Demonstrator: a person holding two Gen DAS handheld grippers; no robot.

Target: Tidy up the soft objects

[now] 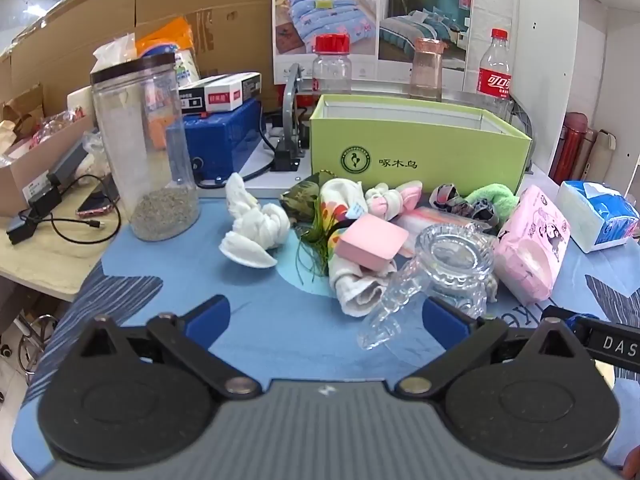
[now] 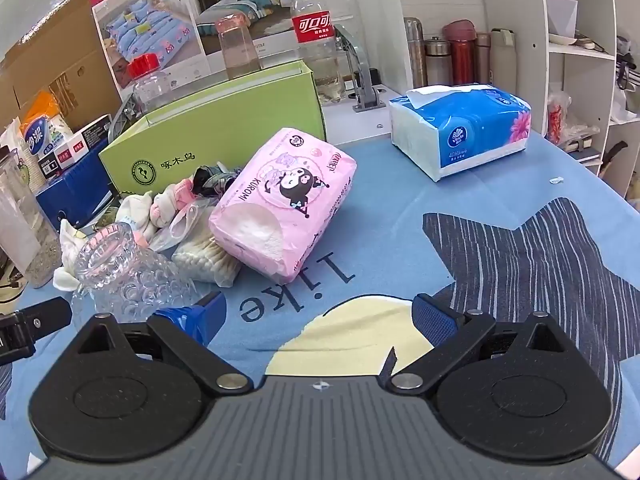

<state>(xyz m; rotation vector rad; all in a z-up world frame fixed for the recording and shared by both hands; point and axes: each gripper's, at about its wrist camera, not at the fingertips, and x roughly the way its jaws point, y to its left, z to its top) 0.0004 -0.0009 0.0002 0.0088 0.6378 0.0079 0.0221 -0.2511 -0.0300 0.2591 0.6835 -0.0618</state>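
A pile of soft things lies on the blue cloth before an open green box [image 1: 420, 152] [image 2: 224, 128]: a white knotted cloth [image 1: 256, 224], a patterned sock [image 1: 344, 240], a pink sponge [image 1: 370, 242], a pink-white sock bundle [image 1: 394, 196], a green fluffy cloth [image 1: 492, 196]. A pink tissue pack [image 1: 532, 240] [image 2: 284, 204] lies to their right, a blue tissue pack [image 1: 596, 216] [image 2: 460, 128] further right. My left gripper [image 1: 326, 316] is open, just short of the pile. My right gripper [image 2: 320, 312] is open, below the pink pack.
A clear glass cup [image 1: 444, 276] [image 2: 128, 276] lies on its side among the pile. A tall plastic jar [image 1: 144, 152] with grit stands at left. Bottles [image 1: 496, 68] stand behind the box. A bag of cotton swabs [image 2: 204, 256] lies beside the pink pack.
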